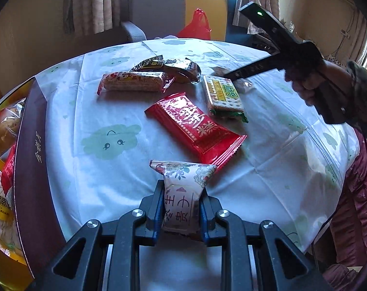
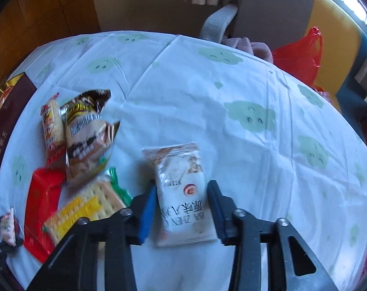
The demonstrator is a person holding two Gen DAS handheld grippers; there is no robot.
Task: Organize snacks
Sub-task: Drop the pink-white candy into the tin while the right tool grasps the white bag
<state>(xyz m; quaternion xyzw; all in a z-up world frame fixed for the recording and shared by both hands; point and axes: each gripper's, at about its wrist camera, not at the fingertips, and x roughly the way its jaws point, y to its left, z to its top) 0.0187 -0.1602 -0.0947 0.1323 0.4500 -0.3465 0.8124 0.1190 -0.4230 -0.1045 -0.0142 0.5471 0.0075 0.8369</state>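
A floral white packet (image 1: 181,201) stood pinched at its middle, sealed end flared. A long red packet (image 1: 195,127) lay flat at the table's centre, a cracker pack (image 1: 222,94) with green ends just beside it. A red-ended biscuit pack (image 1: 134,82) touched a dark wrapper (image 1: 173,66). A white "BA ZHEN" packet (image 2: 183,194) lay flat, apart.

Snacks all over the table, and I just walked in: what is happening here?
A person with a gripper in each hand is sorting snacks. The left gripper is shut on a floral packet. The right gripper has a white packet between its fingers. A red packet, a cracker pack and others lie on the tablecloth; a box at the left holds more.
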